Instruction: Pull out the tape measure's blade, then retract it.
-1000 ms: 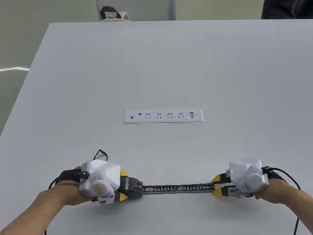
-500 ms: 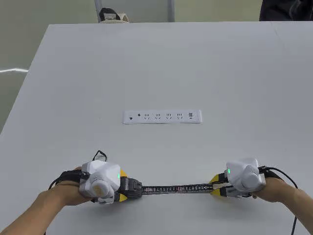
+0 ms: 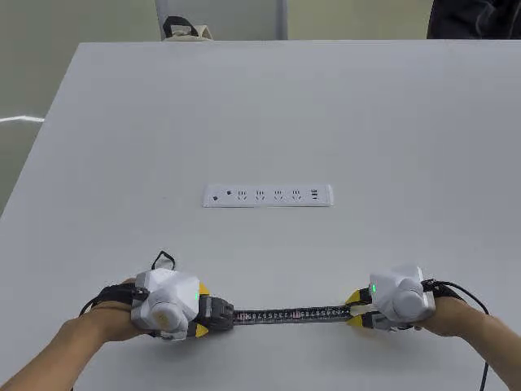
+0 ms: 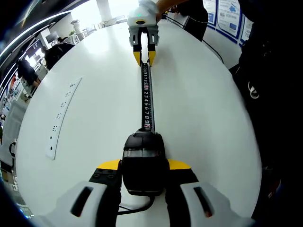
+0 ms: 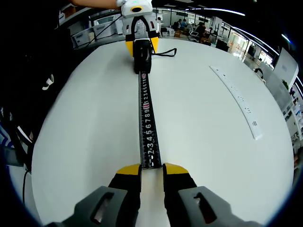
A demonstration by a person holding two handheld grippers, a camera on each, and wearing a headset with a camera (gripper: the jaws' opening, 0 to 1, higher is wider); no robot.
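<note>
1. A black, rounded plastic tape measure case (image 4: 143, 163) lies on the pale grey table (image 3: 285, 106) near its front edge, at the person's left. It has a glossy band across its top, on which I cannot make out any writing.
2. Its narrow black blade (image 4: 146, 94) is drawn out and lies flat on the table in a straight line from the case's mouth to the person's right. In the head view the blade (image 3: 289, 314) spans the gap between the two hands.
3. A thin black cord loop (image 5: 165, 52) trails from the back of the case.
4. The left hand-held gripper (image 4: 144, 164) is clamped on the case, one yellow-tipped jaw against each side.
5. The right hand-held gripper (image 5: 152, 169) is pinched nearly closed on the free end of the blade, which sits between its yellow tips.
6. In the head view the left hand-held gripper (image 3: 203, 311) and the right hand-held gripper (image 3: 355, 309) face each other, well apart, each held in a hand.
7. White single digits up to 9 run along the blade (image 5: 147, 127) in repeating sets; the finer marks are too small to read.
8. A long white power strip (image 3: 267, 195) with a row of sockets lies farther back on the table, parallel to the blade and apart from it.
</note>
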